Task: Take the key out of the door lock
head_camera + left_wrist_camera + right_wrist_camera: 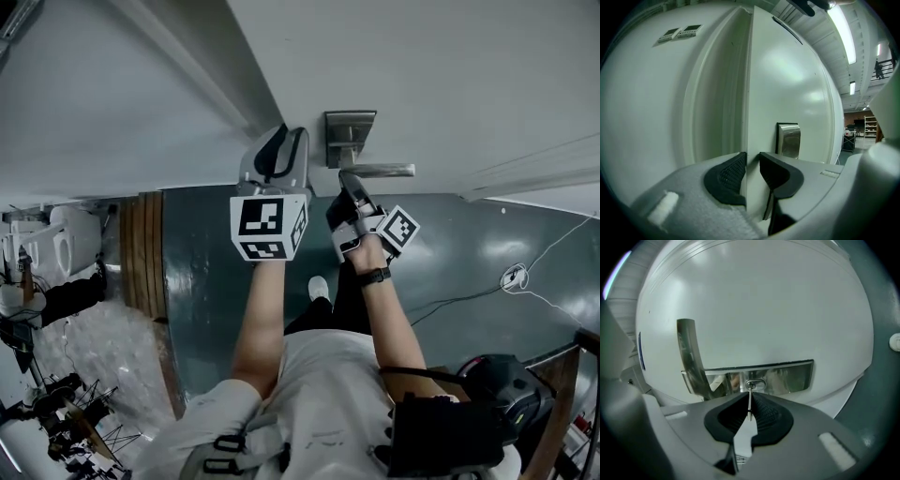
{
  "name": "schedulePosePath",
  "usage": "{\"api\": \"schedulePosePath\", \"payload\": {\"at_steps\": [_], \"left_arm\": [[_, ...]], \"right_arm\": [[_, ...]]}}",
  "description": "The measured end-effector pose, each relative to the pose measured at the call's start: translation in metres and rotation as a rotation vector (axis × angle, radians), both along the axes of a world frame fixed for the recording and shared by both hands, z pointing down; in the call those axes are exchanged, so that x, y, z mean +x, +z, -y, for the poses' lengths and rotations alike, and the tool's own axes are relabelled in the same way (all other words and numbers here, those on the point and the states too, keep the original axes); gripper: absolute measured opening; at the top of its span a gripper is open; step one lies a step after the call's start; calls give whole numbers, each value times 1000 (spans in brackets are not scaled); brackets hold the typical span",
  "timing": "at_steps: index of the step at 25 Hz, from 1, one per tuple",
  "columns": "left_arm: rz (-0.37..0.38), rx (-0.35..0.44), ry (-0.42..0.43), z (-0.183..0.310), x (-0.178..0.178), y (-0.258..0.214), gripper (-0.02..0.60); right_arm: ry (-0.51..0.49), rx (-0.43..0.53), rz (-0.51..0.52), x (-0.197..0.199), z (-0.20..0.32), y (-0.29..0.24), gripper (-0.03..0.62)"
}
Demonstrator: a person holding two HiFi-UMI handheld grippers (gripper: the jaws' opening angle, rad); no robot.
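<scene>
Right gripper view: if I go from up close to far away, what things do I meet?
right tool → key, pinched in the tool → lock plate → door

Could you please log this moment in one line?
left gripper: jaws shut on door edge | right gripper: jaws shut on key | key: in lock

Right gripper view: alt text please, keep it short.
The right hand-held gripper is closed on a thin key that sits in the keyhole of a shiny metal lock plate on a white door. A metal lever handle rises from the plate's left end.
</scene>
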State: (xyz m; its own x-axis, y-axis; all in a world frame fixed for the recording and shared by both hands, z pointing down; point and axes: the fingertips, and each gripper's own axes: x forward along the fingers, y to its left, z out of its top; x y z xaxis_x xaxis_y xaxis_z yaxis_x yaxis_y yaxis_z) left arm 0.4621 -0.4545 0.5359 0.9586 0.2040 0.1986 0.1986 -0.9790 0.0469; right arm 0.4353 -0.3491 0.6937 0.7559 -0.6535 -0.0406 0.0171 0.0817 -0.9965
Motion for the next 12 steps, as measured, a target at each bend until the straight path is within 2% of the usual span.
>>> {"api": "schedulePosePath", "payload": {"at_steps": [5,7,8,10,11,12], "left_arm": [[-13,-7,-5,-1,3,-2,100],[-16,3,9,-1,5,-2,101],[-15,9,20,-1,5,-2,101],[-5,23,33,1,4,-1,97],[1,34,29,4,2,-1,83],[3,47,19,6,-3,-2,43]], "right_arm": [[-10,47,32,-44,-7,4,29],[-22,74,6,-55,-12,-12,29],[-35,55,-33,-58,-14,-26,29],[-67,-46,-146,-62,-20,-57,29],[-76,-106,-205,-64,-25,-73,29],[-79,-159,-261,-68,-29,-88,29]]}}
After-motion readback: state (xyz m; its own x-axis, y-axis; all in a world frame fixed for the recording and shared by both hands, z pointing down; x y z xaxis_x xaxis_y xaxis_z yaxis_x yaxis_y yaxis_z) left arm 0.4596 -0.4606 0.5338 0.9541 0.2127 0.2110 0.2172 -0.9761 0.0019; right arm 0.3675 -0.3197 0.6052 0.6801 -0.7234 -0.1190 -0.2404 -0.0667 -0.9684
